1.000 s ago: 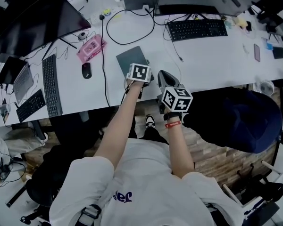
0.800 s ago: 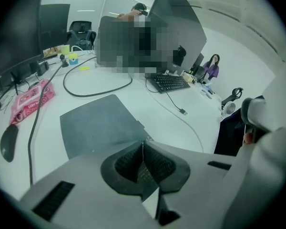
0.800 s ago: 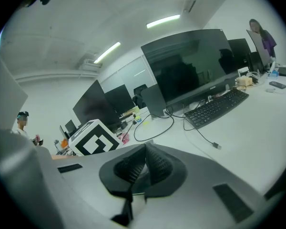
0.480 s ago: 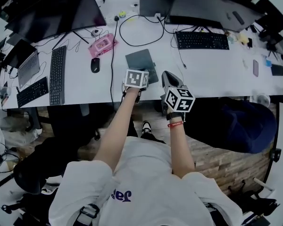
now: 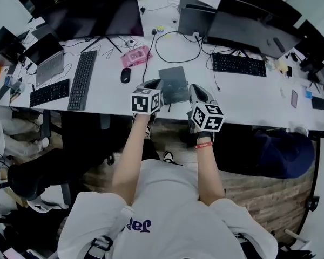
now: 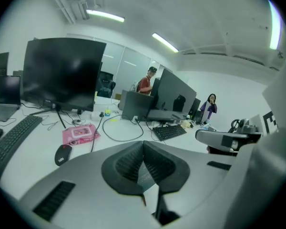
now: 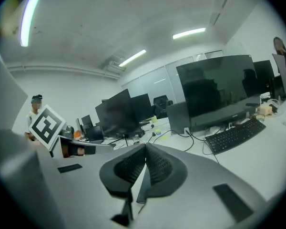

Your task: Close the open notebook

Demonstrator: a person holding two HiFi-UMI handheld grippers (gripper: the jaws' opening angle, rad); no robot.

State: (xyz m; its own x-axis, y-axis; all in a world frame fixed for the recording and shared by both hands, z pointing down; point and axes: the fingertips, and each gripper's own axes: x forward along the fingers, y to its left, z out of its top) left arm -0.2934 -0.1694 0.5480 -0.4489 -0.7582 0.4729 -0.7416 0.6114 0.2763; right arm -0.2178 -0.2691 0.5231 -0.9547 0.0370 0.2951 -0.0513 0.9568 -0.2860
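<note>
- The fingers (image 6: pixel 127 165) of the left gripper (image 6: pixel 143 143) are pressed together at their tips, and we see nothing caught between the ribbed black pads.
- The fingers (image 7: pixel 158 168) of the right gripper (image 7: pixel 145 147) likewise meet at their tips and pinch nothing.
- We hold the two grippers side by side at the near edge of the white tabletop (image 5: pixel 243 93), lifted off it. Each one points across it toward the monitors (image 5: pixel 100 16).
- The notebook (image 5: pixel 173 84) lies on the tabletop close to that near edge, just beyond the grippers and between them. In the head view the left gripper's tip sits right beside the notebook's left edge.
- The notebook is closed and lies flat. It shows as a plain dark grey rectangle with its cover up, turned slightly askew to the tabletop's edge.
- To its left are a black mouse (image 5: pixel 126 75) and a pink pack (image 5: pixel 135 55).
- Behind it a black cable (image 5: pixel 175 39) curls in a loop.
- To its right lies a black keyboard (image 5: pixel 238 65).
</note>
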